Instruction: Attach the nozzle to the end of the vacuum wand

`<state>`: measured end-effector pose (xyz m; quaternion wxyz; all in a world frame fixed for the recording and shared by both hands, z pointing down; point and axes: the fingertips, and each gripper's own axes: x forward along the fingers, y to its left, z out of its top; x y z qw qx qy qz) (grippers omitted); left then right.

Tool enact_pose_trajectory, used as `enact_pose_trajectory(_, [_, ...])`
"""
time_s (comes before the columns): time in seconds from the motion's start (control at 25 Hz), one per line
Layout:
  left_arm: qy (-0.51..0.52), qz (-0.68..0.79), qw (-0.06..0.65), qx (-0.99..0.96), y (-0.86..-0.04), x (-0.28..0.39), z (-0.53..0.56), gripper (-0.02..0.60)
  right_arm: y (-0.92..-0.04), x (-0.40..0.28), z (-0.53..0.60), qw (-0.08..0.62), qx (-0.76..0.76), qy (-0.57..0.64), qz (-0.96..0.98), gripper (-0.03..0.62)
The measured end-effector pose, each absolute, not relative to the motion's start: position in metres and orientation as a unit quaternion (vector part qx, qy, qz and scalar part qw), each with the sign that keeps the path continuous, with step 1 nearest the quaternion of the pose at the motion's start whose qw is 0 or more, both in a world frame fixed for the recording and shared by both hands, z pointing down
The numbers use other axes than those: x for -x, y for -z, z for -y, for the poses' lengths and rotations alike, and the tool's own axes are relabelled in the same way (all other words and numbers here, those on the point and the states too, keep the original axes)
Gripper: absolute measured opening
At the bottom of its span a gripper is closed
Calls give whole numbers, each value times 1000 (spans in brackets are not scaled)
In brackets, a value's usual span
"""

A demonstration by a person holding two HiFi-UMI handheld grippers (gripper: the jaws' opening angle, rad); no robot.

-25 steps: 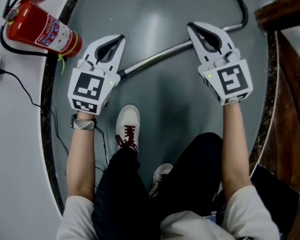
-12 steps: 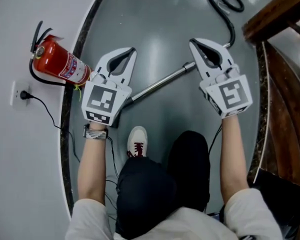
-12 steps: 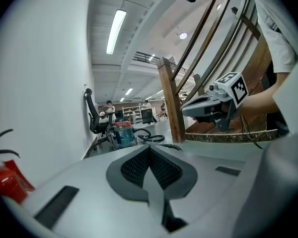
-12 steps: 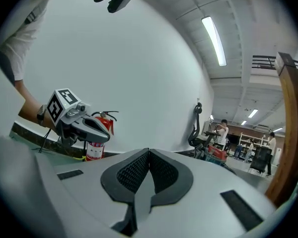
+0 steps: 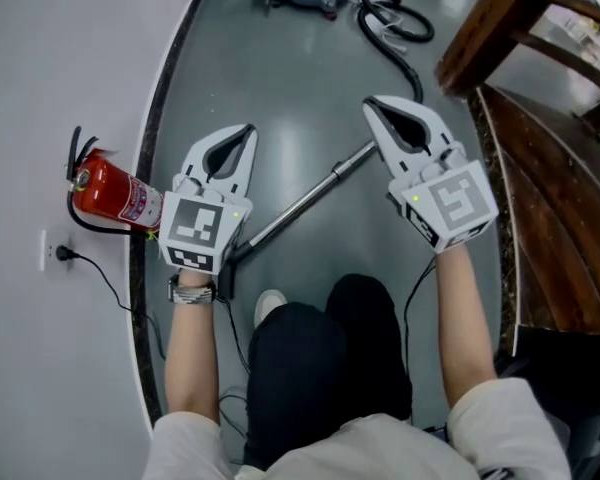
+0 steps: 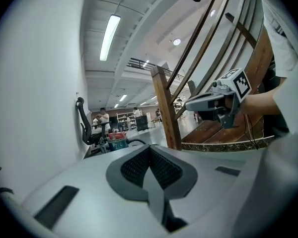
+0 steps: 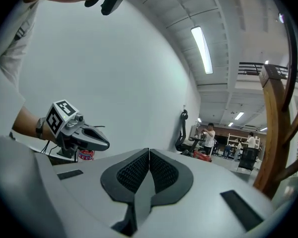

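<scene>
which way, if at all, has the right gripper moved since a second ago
Yes. The right gripper has risen away from the floor: the wand it overlapped a second ago now looks smaller and lies mostly to its left.

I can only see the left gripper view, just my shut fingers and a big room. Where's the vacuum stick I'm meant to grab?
Observer: The head view shows the vacuum wand lying on the grey floor, slanting between your two grippers.
Operator: Is my other gripper holding something?
Observer: No. In the right gripper view, the right gripper has its fingers together with nothing between them.
Operator: Anything else down there?
Observer: A red fire extinguisher sits against the white wall, just left of your left gripper in the head view.
</scene>
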<state>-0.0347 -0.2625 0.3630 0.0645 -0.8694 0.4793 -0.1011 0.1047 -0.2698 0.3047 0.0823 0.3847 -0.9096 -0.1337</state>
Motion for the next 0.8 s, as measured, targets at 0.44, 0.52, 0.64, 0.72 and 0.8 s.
enact_pose_trajectory(0.44, [51, -466, 78, 880, -220, 13, 271, 2, -194, -135, 281, 48, -429, 105, 896, 28])
enact_pose_trajectory(0.52, [45, -467, 76, 880, -187, 14, 275, 2, -161, -132, 283, 46, -432, 109, 894, 28])
enact_pose_trajectory(0.64, [45, -466, 75, 880, -137, 20, 277, 2, -106, -117, 284, 48, -425, 125, 895, 28])
enact_pose_trajectory(0.72, [49, -464, 73, 881, -102, 23, 274, 2, -66, -109, 281, 46, -422, 129, 896, 28])
enact_pose_trajectory(0.8, [50, -461, 71, 883, -64, 24, 269, 2, -29, -108, 275, 44, -421, 130, 897, 28])
